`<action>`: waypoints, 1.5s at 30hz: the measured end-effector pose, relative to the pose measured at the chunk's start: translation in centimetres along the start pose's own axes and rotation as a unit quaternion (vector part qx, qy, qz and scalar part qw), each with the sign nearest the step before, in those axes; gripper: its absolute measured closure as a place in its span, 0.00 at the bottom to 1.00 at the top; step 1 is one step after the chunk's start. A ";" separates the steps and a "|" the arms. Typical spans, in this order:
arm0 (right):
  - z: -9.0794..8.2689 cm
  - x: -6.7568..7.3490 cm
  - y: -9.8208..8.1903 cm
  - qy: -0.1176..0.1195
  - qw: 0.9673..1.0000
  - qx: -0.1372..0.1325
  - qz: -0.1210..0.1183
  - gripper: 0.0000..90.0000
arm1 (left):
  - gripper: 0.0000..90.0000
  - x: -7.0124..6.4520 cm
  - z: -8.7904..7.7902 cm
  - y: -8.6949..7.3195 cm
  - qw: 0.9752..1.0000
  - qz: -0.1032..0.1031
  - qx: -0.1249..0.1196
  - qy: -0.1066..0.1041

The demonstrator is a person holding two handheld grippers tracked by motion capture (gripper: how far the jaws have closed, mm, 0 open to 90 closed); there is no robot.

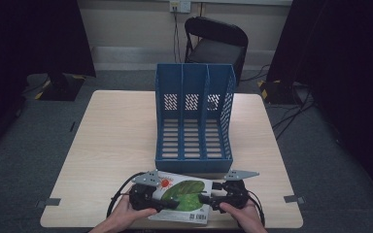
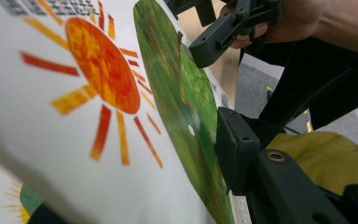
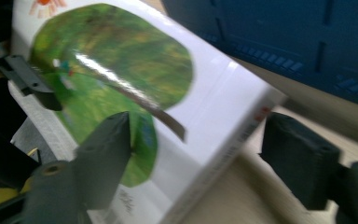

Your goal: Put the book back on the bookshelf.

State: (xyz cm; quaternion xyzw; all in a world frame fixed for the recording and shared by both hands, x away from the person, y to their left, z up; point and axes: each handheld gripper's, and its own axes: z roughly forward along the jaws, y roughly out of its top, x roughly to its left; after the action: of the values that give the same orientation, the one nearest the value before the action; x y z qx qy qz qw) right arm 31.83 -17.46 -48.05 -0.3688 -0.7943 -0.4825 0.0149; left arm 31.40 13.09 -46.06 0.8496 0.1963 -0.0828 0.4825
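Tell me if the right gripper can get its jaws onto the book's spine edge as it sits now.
Probably yes: the right gripper already straddles the book, one jaw over the cover and one past the spine edge, with nothing between.

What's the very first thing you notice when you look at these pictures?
The tall blue plastic file rack with three slots stands out in the middle of the pale wooden table. Just in front of it, at the near edge, two hands hold black grippers on a white picture book with an orange sun and a big green leaf: the left gripper is clamped on it, the right gripper straddles its corner.
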 end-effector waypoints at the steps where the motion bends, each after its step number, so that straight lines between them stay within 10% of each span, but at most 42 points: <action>1: -0.1 0.4 0.1 -0.002 1.000 0.000 -0.014 0.33 | 0.79 0.0 0.0 0.0 1.000 0.000 0.001 0.000; 16: -2.5 1.2 0.8 0.026 0.999 -0.041 -0.014 0.50 | 0.70 1.0 -0.1 -0.3 0.999 -0.018 0.017 0.026; 30: -1.6 1.3 0.8 0.034 0.999 -0.015 -0.029 0.63 | 0.67 1.3 -0.2 -0.4 0.999 -0.016 0.021 0.025; 39: -2.9 2.5 1.1 0.005 0.997 -0.043 -0.066 0.75 | 0.58 2.2 -1.8 -0.7 0.995 -0.029 -0.002 0.094; 45: -3.2 2.7 0.9 0.011 0.997 -0.043 -0.067 0.77 | 0.60 2.6 -2.4 -1.0 0.994 -0.036 -0.001 0.102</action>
State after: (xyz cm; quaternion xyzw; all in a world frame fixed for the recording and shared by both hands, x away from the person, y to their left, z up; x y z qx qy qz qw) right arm 29.34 -18.18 -44.69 -0.3101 -0.7954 -0.5202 -0.0251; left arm 33.19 16.22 -46.47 0.8454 0.2746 -0.0127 0.4580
